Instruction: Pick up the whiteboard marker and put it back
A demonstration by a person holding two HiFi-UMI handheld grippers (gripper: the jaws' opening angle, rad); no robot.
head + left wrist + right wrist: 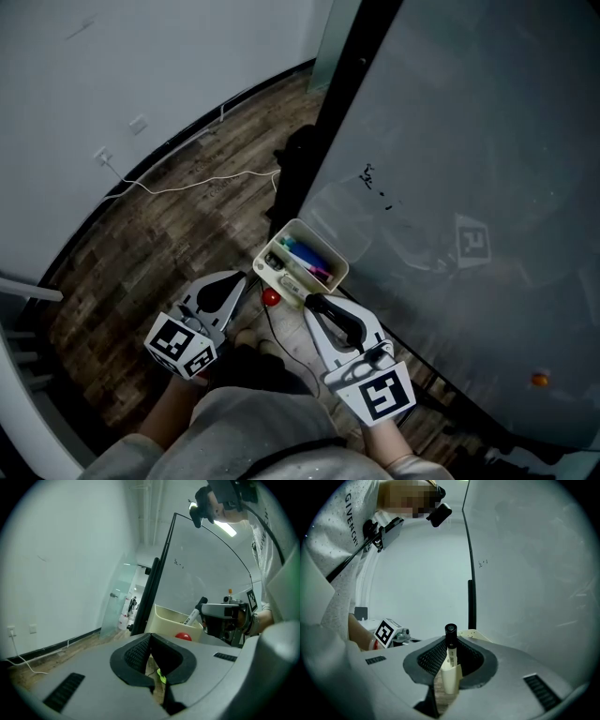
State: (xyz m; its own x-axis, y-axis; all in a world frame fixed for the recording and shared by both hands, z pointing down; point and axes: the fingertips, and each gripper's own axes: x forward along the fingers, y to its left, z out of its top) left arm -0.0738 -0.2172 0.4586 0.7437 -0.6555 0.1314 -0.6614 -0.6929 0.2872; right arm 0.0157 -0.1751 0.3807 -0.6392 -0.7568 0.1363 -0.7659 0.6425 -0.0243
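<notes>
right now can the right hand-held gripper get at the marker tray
Probably yes: the right hand-held gripper, shut on the whiteboard marker, sits right beside the open marker tray, nothing in between.

Closed left gripper [242, 279], clamped right gripper [312, 301]

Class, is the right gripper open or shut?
Shut: the right gripper clamps a black-capped white whiteboard marker between its jaws.

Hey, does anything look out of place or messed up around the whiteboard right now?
Nothing spilled or damaged. The one thing out of place is the whiteboard marker, clamped between the right gripper's fingers instead of lying in the tray. A small scribble marks the whiteboard.
</notes>
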